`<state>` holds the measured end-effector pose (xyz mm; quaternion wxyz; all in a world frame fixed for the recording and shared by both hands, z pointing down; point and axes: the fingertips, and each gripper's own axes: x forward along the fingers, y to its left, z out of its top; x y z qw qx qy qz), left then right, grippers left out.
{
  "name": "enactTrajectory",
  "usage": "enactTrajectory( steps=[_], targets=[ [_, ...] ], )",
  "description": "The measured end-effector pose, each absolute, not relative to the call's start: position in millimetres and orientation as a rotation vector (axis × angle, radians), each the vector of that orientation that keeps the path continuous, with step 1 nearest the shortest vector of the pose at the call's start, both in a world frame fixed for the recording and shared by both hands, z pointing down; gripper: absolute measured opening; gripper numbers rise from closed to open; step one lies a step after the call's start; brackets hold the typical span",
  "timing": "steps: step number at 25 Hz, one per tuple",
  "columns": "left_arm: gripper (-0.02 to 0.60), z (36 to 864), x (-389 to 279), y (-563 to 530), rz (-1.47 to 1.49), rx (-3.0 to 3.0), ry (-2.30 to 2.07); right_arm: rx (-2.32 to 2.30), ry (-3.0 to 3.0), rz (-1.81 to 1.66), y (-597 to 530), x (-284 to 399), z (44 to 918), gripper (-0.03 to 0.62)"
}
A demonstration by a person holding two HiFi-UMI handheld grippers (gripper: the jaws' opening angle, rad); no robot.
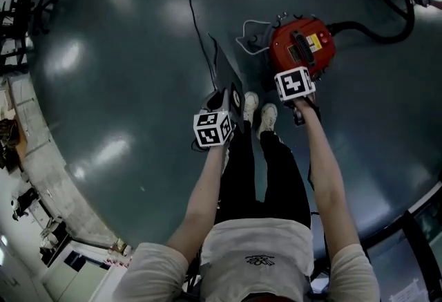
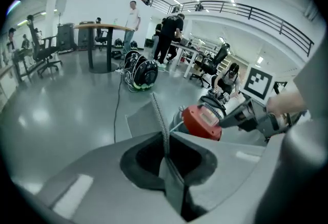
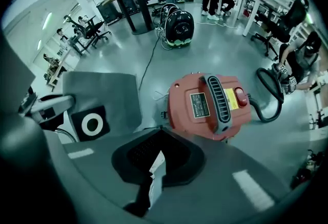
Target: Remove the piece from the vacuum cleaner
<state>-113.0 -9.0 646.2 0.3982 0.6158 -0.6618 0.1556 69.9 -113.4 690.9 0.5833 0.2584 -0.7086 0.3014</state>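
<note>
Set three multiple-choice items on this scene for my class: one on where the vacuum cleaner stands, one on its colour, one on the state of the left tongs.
1. Where does the vacuum cleaner stand?
A. On a table
B. On the floor, just ahead of the person's shoes
C. On a chair

2. What colour is its body?
A. Red
B. Blue
C. Green

3. How are the left tongs?
A. Wide open and empty
B. Shut on the black hose
C. Shut on the flat grey piece

Answers:
1. B: the head view shows the vacuum cleaner on the floor beyond the shoes.
2. A: its body is red in all three views.
3. C: in the left gripper view, the left tongs are clamped on the edge of the flat grey piece.
</note>
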Motion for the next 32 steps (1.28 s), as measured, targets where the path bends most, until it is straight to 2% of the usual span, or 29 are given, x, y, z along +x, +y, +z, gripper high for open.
enactTrajectory(
  steps=[4, 7, 16, 23, 27, 32],
  targets=[
    [0.02, 555.1, -134.8, 8.3, 0.328, 1.543, -1.712, 0.651, -1.776, 0.825, -59.6, 64.9, 590.7, 0.023],
    [0.02, 477.7, -156.1, -30.1, 0.279, 1.613, -1.753, 0.75, -1.94, 0.877, -82.0, 52.0, 501.1, 0.023],
    [0.02, 275.0, -159.2, -100.1, 0.044, 1.97, -1.795, 0.976, -2.408, 0.606, -141.6, 29.0, 272.0, 0.023],
    [0.022, 172.4, -152.5, -121.9, -0.086, 2.214, -1.828, 1.014, -2.589, 0.504, -137.8, 20.8, 213.5, 0.023],
    [0.023, 139.1, -141.9, -124.5, -0.078, 2.338, -1.838, 1.084, -2.614, 0.218, -140.9, 7.9, 187.8, 0.022],
    [0.023, 116.5, -127.9, -120.8, -0.066, 2.416, -1.845, 1.087, -2.644, 0.197, -134.4, -0.7, 164.6, 0.022]
  ],
)
